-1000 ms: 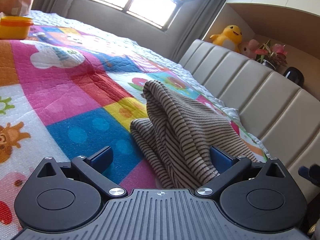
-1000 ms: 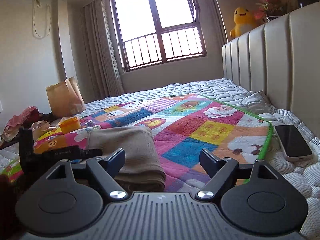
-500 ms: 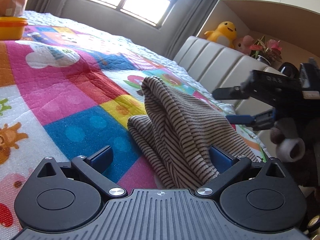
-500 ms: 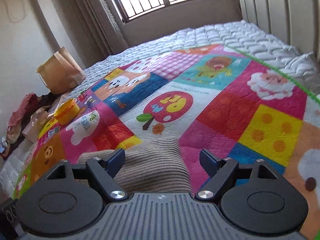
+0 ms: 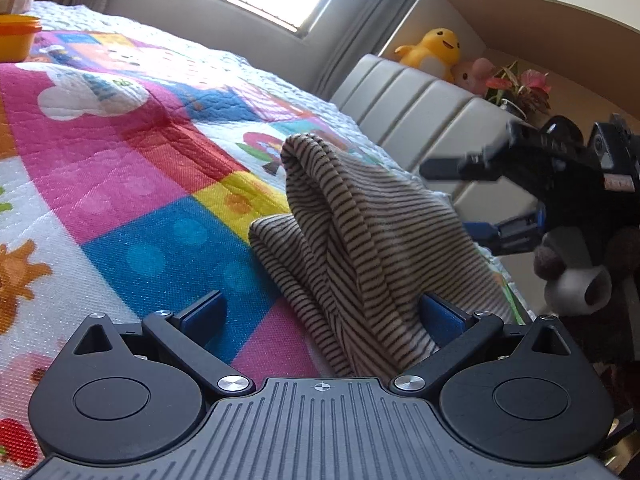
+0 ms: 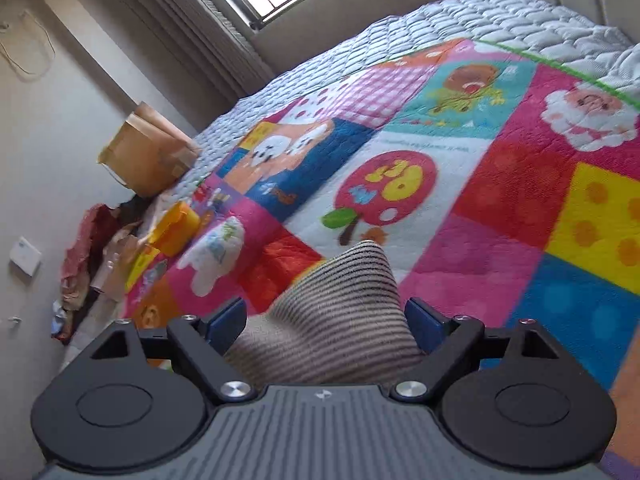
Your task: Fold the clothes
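Note:
A beige garment with thin dark stripes (image 5: 360, 236) lies bunched and partly folded on the colourful quilt (image 5: 120, 184). My left gripper (image 5: 320, 312) is open, low over the quilt, with the garment's near edge lying between its fingers. My right gripper (image 5: 476, 208) shows at the right of the left wrist view, open, above the garment's far side. In the right wrist view the right gripper (image 6: 326, 318) is open and tilted down, with a raised fold of the garment (image 6: 340, 312) between its fingers.
A padded headboard (image 5: 432, 112) runs along the right, with a yellow plush duck (image 5: 430, 54) and a flowering plant (image 5: 520, 88) on the shelf above. An orange tub (image 6: 174, 228) and a brown paper bag (image 6: 146, 152) stand at the bed's far left edge.
My right gripper has come in over the garment from the headboard side and tilted down; the fold now sits between its fingers. The left gripper has barely moved.

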Tool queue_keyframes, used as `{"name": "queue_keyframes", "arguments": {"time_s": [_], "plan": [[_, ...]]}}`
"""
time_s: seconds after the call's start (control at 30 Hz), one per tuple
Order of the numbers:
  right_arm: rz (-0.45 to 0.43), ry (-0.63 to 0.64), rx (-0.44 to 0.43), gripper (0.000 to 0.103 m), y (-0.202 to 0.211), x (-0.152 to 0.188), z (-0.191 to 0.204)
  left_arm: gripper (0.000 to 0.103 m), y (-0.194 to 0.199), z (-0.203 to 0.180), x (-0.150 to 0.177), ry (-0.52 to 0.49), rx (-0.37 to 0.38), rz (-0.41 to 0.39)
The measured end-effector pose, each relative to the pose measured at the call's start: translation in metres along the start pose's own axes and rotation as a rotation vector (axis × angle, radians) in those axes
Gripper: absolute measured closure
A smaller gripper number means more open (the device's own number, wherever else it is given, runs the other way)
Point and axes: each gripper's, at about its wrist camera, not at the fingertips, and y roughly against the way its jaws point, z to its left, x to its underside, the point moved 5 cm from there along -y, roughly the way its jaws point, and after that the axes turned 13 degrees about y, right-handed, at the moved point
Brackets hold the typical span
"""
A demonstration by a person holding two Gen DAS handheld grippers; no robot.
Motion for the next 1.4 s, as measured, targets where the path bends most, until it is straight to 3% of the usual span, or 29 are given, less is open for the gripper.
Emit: {"name": "queue_keyframes", "arguments": {"time_s": [0.07,0.1,0.27,0.4,0.5,0.63,0.77,0.9,1.07,1.1,1.13,1.17,1.2,1.33,1.4], "plan": [[-0.009,0.047,0.115,0.015,0.012,0.017,-0.015,0.000,-0.001,-0.002,0.000,-0.018,-0.012,0.008],[-0.018,0.043,0.113,0.015,0.020,0.028,-0.022,0.000,-0.001,-0.003,0.001,-0.024,-0.013,0.014],[-0.054,-0.079,0.000,0.014,0.047,0.085,-0.043,0.000,0.001,-0.001,-0.007,0.033,0.025,0.082],[-0.067,-0.095,-0.054,0.016,0.043,0.109,-0.026,0.000,0.005,0.000,-0.015,0.065,0.049,0.133],[-0.081,0.008,-0.061,0.016,0.040,0.118,0.007,0.000,0.012,0.000,-0.014,0.019,0.016,0.135],[-0.111,0.036,-0.076,0.016,0.035,0.128,0.013,0.000,0.017,0.004,-0.007,0.021,0.005,0.145],[-0.162,0.008,-0.095,0.017,0.047,0.129,0.006,0.000,0.023,-0.002,-0.007,0.111,0.040,0.161],[-0.266,-0.009,-0.100,0.017,0.075,0.120,-0.011,0.000,0.029,-0.026,-0.009,0.128,0.119,0.178],[-0.272,-0.025,-0.081,0.019,0.073,0.102,-0.034,0.004,0.018,-0.053,0.007,-0.010,0.064,0.219],[-0.242,-0.039,-0.100,0.023,0.066,0.103,-0.037,0.008,0.019,-0.053,0.009,-0.035,0.045,0.221],[-0.205,-0.051,-0.118,0.036,0.059,0.106,-0.036,0.010,0.019,-0.054,0.012,-0.060,0.026,0.223],[-0.165,-0.063,-0.136,0.042,0.051,0.112,-0.033,0.014,0.019,-0.054,0.015,-0.085,0.007,0.225],[-0.153,-0.069,-0.156,0.045,0.049,0.117,-0.027,0.015,0.019,-0.055,0.018,-0.110,-0.012,0.227],[-0.134,0.087,-0.146,0.045,0.063,0.126,0.002,0.015,0.020,-0.056,0.029,-0.210,-0.088,0.235],[-0.100,0.164,-0.115,0.045,0.063,0.132,0.004,0.019,0.032,-0.059,0.014,-0.213,-0.069,0.196]]}}
